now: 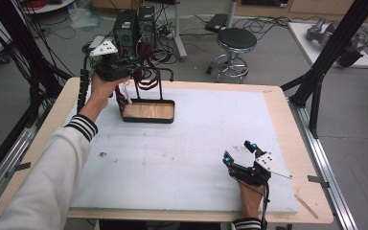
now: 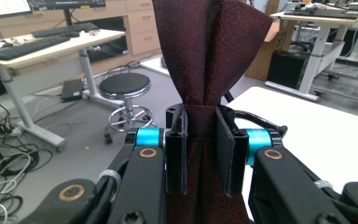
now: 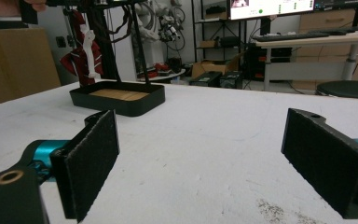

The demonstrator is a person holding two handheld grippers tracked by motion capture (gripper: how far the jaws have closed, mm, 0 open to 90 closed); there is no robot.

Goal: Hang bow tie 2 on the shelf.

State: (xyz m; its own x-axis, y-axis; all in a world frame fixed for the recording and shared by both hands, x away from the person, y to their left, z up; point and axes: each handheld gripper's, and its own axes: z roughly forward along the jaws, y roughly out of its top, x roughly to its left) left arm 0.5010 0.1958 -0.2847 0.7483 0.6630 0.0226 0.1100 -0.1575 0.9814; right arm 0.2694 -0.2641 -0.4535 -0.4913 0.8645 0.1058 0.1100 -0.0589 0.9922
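A black stand with thin uprights rises from a black tray (image 1: 148,118) with a wooden floor, at the back left of the white mat. My left gripper (image 1: 133,64), held up beside the stand's top, is shut on a dark red fabric strip (image 1: 145,51). In the left gripper view its pads pinch the fabric (image 2: 205,60) at the gripper's (image 2: 204,149) tips and the cloth fans out above them. Part of the fabric (image 3: 80,58), with a white label, hangs by the tray (image 3: 116,103). My right gripper (image 1: 239,152) rests open near the front right, jaws wide apart (image 3: 205,158) with nothing between them.
The white mat (image 1: 187,153) covers most of the wooden table. A round stool (image 1: 236,40) and computer towers (image 1: 134,26) stand on the floor behind the table. Black frame posts (image 1: 316,81) rise at the right edge, and cables hang at the left.
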